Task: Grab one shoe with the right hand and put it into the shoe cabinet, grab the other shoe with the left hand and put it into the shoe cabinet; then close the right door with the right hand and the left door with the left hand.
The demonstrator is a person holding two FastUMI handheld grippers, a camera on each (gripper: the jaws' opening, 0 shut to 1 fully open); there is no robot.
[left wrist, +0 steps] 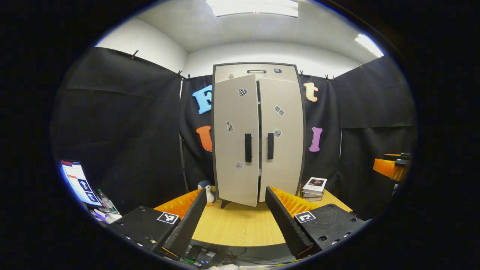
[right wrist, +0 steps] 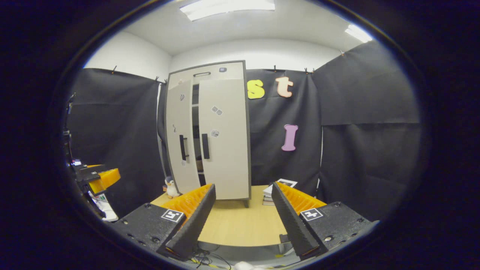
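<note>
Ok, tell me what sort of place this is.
Probably a staged recording booth, not a home: black cloth hangs as walls around a wooden table holding a shoe cabinet, a toy penguin and stacked books, under ceiling lights.

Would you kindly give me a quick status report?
Both grippers, left gripper and right gripper, open, empty. Shoe cabinet: right door shut, left door ajar. Path clear.

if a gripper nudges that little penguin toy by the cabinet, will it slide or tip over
The penguin toy stands upright, small and narrow next to the cabinet, so it would probably tip rather than slide. It looks rounded and soft, so likely light and not fragile. Once down on the smooth wooden table, it might roll a little.
</note>
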